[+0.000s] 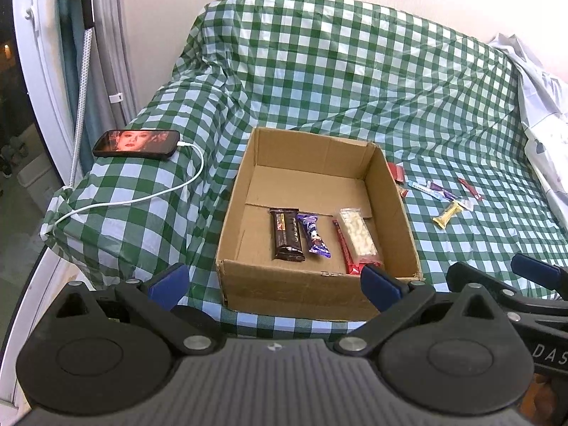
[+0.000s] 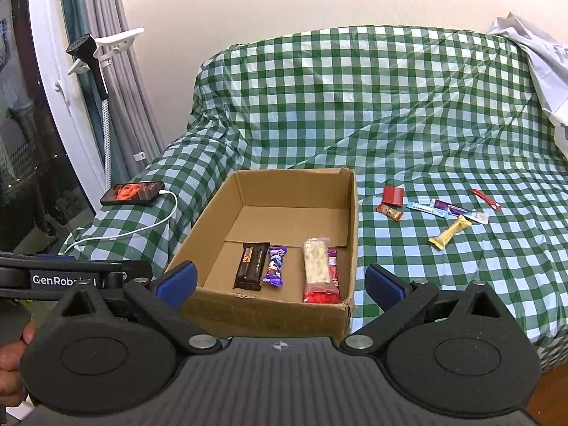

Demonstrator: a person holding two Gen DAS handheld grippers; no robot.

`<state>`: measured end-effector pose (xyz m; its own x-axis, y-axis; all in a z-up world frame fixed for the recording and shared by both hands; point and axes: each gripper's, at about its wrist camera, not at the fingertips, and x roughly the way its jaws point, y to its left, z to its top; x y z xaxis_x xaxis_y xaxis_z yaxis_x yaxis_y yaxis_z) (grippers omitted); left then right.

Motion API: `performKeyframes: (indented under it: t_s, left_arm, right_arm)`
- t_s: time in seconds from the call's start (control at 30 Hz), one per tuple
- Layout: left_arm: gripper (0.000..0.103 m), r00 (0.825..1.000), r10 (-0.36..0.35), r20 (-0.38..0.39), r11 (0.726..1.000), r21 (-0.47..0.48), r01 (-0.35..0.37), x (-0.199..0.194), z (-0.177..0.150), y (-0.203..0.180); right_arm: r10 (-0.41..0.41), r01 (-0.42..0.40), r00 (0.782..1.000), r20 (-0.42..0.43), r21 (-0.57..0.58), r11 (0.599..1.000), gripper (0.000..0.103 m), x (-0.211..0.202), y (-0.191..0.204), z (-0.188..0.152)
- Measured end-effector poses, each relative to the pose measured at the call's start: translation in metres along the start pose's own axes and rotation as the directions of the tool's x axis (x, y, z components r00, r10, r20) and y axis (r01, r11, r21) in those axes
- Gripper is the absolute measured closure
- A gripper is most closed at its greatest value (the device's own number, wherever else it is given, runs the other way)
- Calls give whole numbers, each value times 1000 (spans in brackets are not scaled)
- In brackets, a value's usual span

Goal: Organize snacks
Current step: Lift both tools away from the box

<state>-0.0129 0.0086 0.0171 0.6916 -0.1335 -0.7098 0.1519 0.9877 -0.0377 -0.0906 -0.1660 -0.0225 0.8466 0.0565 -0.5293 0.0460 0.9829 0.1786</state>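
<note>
Since four bars already sit lined up in the cardboard box (image 2: 349, 213), both the left gripper (image 1: 273, 282) and right gripper (image 2: 280, 280) hang wide open and empty, presumably ready for the loose snacks (image 2: 440, 209) on the checked cloth (image 2: 426, 124).

Green-white checked cloth (image 2: 408, 113); brown box (image 2: 284, 309); yellow bar (image 2: 450, 231).

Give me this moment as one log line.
left gripper: open, empty | right gripper: open, empty | cardboard box: some snacks inside | loose snacks: on checked cloth right of box
</note>
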Motion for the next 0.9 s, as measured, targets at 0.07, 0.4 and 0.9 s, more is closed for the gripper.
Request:
performKeyframes:
  t_s: [0.07, 0.4, 0.9]
  left_arm:
    - [0, 1000, 4, -5, 1000, -4, -4, 1, 0, 1]
    - [0, 1000, 14, -28, 1000, 7, -14, 10, 3, -1]
    - [0, 997, 25, -68, 999, 28, -23, 29, 5, -9]
  right_arm:
    - [0, 0, 1000, 0, 3, 1000, 3, 0, -1, 0]
    - [2, -2, 1000, -16, 16, 1000, 2, 6, -3, -1]
    - [8, -5, 998, -62, 48, 999, 1, 21, -15, -3]
